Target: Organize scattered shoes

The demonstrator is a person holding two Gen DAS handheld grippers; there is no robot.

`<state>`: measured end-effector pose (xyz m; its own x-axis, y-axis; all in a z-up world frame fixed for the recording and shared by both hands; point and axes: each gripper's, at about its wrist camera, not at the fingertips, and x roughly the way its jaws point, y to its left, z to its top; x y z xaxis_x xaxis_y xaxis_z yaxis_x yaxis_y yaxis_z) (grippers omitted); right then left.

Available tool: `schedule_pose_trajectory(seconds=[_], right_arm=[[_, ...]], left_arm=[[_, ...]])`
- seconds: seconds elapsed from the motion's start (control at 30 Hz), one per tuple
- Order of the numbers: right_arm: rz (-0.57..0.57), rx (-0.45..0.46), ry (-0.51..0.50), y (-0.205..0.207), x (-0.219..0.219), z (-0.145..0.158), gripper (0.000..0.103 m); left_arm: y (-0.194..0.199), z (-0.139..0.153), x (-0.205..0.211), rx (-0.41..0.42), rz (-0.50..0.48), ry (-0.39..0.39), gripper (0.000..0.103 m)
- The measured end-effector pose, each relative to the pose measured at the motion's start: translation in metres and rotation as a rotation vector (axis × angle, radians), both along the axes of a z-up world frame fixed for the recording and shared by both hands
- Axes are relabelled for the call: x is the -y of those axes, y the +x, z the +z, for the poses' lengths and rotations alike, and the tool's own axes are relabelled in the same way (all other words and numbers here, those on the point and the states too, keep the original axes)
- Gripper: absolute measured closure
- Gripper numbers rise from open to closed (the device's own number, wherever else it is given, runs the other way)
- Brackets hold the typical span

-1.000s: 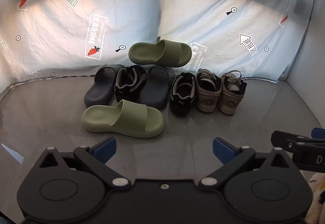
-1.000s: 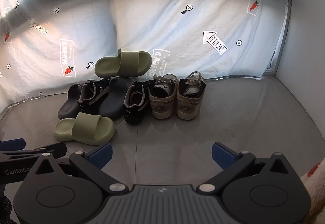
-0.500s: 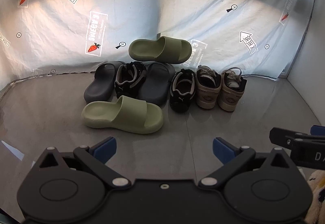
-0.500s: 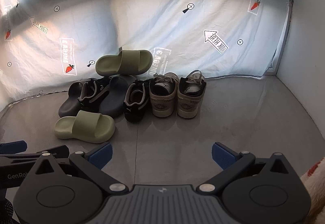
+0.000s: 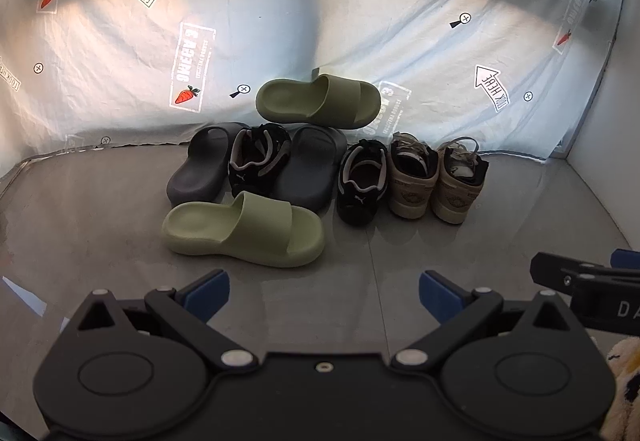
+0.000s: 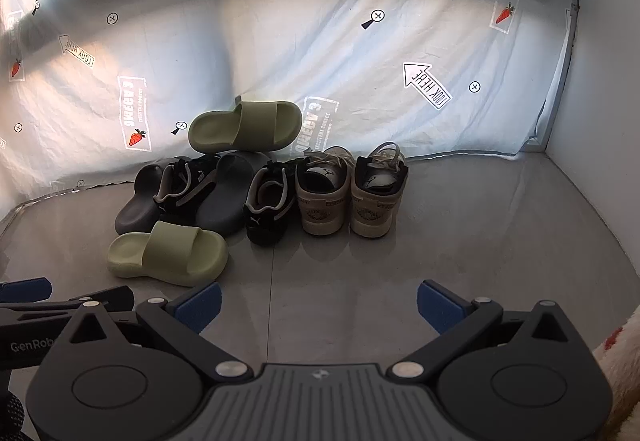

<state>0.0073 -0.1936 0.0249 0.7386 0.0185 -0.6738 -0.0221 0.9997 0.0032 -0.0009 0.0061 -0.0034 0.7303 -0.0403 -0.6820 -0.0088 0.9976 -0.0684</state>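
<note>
Both grippers, left gripper (image 5: 324, 291) and right gripper (image 6: 318, 299), fingers spread, empty. Near green slide (image 5: 244, 229) lies mid-frame on the floor (image 5: 400, 281); likely light, squashy foam, so grab the strap.

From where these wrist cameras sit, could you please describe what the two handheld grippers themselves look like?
Both are matte black, with two round discs, angled linkage arms, silver rivets and blue finger pads. The left gripper has a smooth centre plate with a small screw; white "GenRob" lettering shows on its side in the right view. The right gripper has a ribbed grey centre plate; a white "D" shows on its side in the left view.
</note>
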Motion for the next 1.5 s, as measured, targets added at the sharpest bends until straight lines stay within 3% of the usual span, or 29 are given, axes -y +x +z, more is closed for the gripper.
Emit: schedule_pose_trajectory(seconds=[0.83, 0.93, 1.03, 1.2, 1.27, 1.37, 1.5], right_arm=[[-0.007, -0.044, 0.005, 0.015, 0.000, -0.006, 0.000], [-0.017, -0.047, 0.007, 0.018, 0.003, -0.007, 0.000], [-0.028, -0.047, 0.012, 0.022, 0.005, -0.008, 0.000], [-0.033, -0.046, 0.014, 0.030, 0.007, -0.009, 0.000], [-0.036, -0.045, 0.014, 0.034, 0.008, -0.009, 0.000], [-0.039, -0.039, 0.015, 0.039, 0.009, -0.009, 0.000], [-0.054, -0.034, 0.020, 0.047, 0.010, -0.009, 0.000]], left_arm=[[0.009, -0.013, -0.008, 0.002, 0.011, -0.022, 0.003], [0.017, -0.019, -0.017, 0.032, 0.019, 0.009, 0.013], [0.031, -0.026, -0.030, 0.056, 0.036, 0.023, 0.014], [0.072, -0.056, -0.063, 0.089, 0.024, -0.083, 0.021], [0.094, -0.074, -0.076, 0.088, 0.027, -0.094, 0.044], [0.120, -0.097, -0.093, 0.088, 0.066, -0.097, 0.064], [0.154, -0.130, -0.116, 0.066, 0.024, -0.122, 0.068]])
